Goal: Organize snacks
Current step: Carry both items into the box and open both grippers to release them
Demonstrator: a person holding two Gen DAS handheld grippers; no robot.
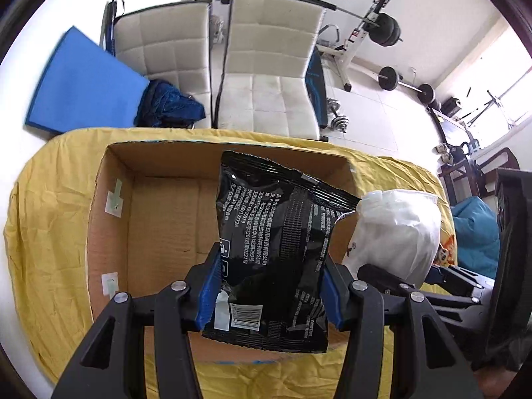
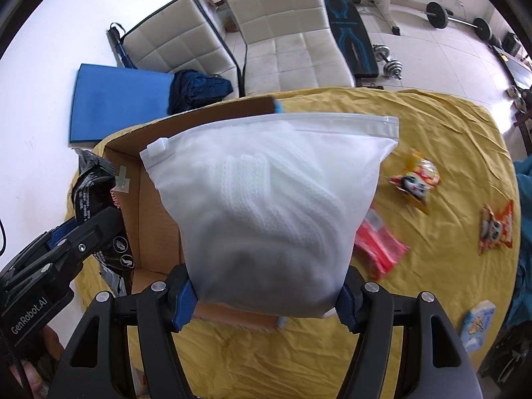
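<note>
Left wrist view: left gripper [image 1: 269,286] clamps black packet [image 1: 276,249] over box [image 1: 109,199]; right gripper [image 2: 266,296] clamps white pouch [image 2: 266,206], 3 o'clock. Next, probably: release.

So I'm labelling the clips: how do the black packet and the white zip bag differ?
The black packet is opaque, glossy and printed with text; the white zip bag is frosted and unprinted. The packet is flat and crinkled, the bag bulging. The packet's top is heat-sealed, the bag's has a slider. Both are gripped over the cardboard box.
</note>
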